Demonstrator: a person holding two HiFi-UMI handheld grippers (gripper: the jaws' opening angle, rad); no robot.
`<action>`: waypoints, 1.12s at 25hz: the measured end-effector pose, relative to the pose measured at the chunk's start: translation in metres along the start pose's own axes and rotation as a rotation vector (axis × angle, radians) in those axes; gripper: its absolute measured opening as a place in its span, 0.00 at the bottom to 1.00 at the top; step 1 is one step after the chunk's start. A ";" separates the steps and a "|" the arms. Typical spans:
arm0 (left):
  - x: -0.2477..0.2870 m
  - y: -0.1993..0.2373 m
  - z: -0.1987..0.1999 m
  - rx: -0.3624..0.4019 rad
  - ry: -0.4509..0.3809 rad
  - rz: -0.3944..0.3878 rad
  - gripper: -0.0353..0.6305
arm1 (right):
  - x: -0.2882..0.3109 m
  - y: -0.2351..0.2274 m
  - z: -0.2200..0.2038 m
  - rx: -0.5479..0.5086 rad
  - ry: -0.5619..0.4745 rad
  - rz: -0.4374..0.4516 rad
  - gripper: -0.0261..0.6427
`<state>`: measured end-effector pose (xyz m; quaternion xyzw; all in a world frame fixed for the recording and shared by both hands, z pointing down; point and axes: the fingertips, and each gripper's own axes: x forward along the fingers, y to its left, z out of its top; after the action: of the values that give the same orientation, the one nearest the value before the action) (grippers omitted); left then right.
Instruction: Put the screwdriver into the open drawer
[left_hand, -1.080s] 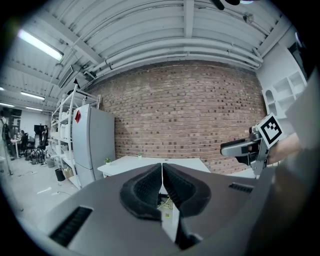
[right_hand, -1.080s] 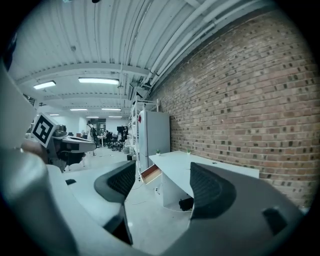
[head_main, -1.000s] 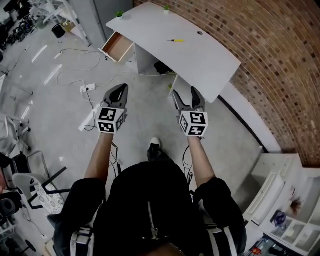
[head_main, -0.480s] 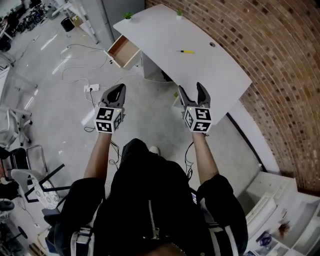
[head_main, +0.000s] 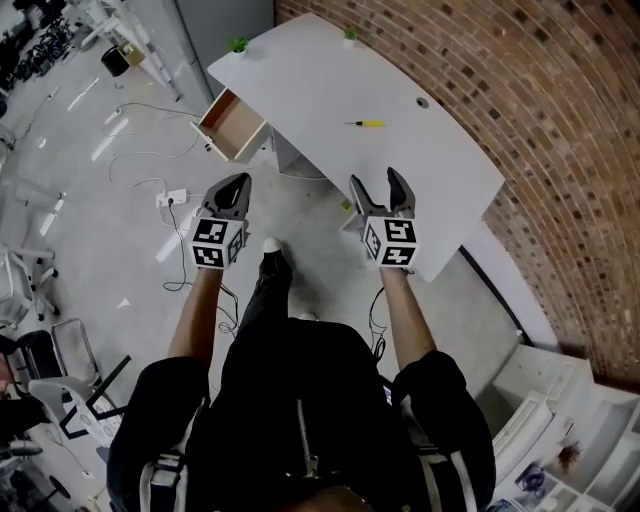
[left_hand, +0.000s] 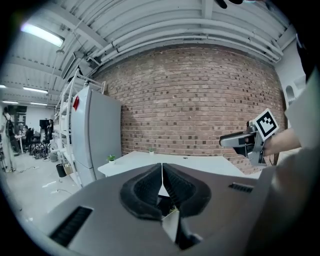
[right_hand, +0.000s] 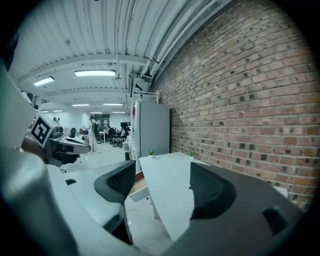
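Note:
A yellow-handled screwdriver (head_main: 368, 123) lies on the white desk (head_main: 330, 90), toward its wall side. The wooden drawer (head_main: 232, 127) stands pulled open at the desk's left end. My left gripper (head_main: 237, 183) hangs over the floor just short of the drawer, jaws shut with nothing between them. The right gripper (head_main: 378, 182) is at the desk's near edge, open and empty, well short of the screwdriver. In the right gripper view the desk (right_hand: 165, 185) and drawer (right_hand: 138, 186) show between the open jaws of the right gripper (right_hand: 157, 182). The left gripper (left_hand: 161, 172) points at the desk (left_hand: 200, 163).
A power strip (head_main: 172, 197) and loose cables lie on the floor left of the drawer. Two small potted plants (head_main: 238, 45) stand at the desk's far end. A brick wall (head_main: 520, 90) runs behind the desk. Chairs (head_main: 40, 350) stand at left, white shelving (head_main: 570, 440) at lower right.
The person has stepped toward the desk, so desk and drawer sit closer to both grippers. Neither gripper changed: left stays shut, right stays open.

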<state>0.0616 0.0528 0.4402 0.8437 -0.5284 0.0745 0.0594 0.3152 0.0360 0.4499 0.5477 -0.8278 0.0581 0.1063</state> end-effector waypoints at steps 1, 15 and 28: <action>0.015 0.008 0.002 0.001 0.001 -0.013 0.09 | 0.013 -0.004 0.002 0.002 0.003 -0.010 0.55; 0.201 0.122 0.038 0.024 0.035 -0.180 0.09 | 0.187 -0.056 0.030 0.028 0.082 -0.157 0.55; 0.284 0.124 0.032 0.008 0.066 -0.243 0.09 | 0.225 -0.102 0.013 0.014 0.151 -0.198 0.55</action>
<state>0.0738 -0.2574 0.4644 0.8988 -0.4196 0.0966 0.0818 0.3223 -0.2085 0.4891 0.6214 -0.7590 0.0942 0.1700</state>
